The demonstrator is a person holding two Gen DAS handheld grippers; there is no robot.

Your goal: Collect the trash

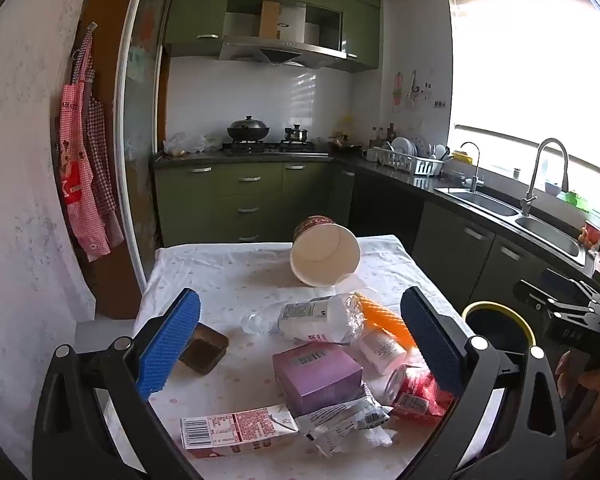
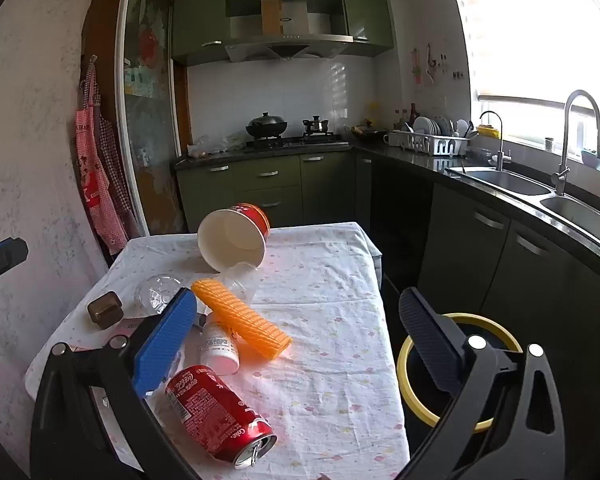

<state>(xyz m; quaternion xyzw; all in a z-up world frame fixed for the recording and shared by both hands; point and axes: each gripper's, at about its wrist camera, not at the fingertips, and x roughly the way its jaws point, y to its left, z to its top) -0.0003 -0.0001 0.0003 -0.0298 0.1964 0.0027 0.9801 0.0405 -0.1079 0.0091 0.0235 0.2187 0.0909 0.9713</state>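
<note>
Several pieces of trash lie heaped and overlapping at the near end of the table [image 2: 332, 288], and that crowding is the main hazard: the clear plastic bottle [image 1: 308, 318], the orange ridged sleeve [image 2: 240, 322], the small white bottle [image 2: 219, 346] and the red Coke can [image 2: 220, 414] touch or lean on one another, so closing on one would likely nudge its neighbours. The can and both bottles lie on their sides and could roll — the can rests near the front edge, with the yellow-rimmed bin [image 2: 416, 344] down beside the table's right side, so a push might send it to the floor, not into the bin. The paper noodle cup [image 2: 236, 236] lies tipped over, further back, light enough to skid away if brushed. The flat carton [image 1: 236, 428] and crumpled wrapper [image 1: 348, 416] offer little to pinch and may slip out. Both grippers stand spread wide with nothing between their pads. The left gripper [image 1: 300, 344] hovers tilted down over the pile: the purple box [image 1: 318, 374] and the plastic bottle lie between and just beyond its fingers, the brown block [image 1: 204, 348] just beside its left pad. The right gripper [image 2: 300, 344] hangs over the table's right part, the can just below its left pad, the orange sleeve between its fingers and further out, the bin behind its right finger.
</note>
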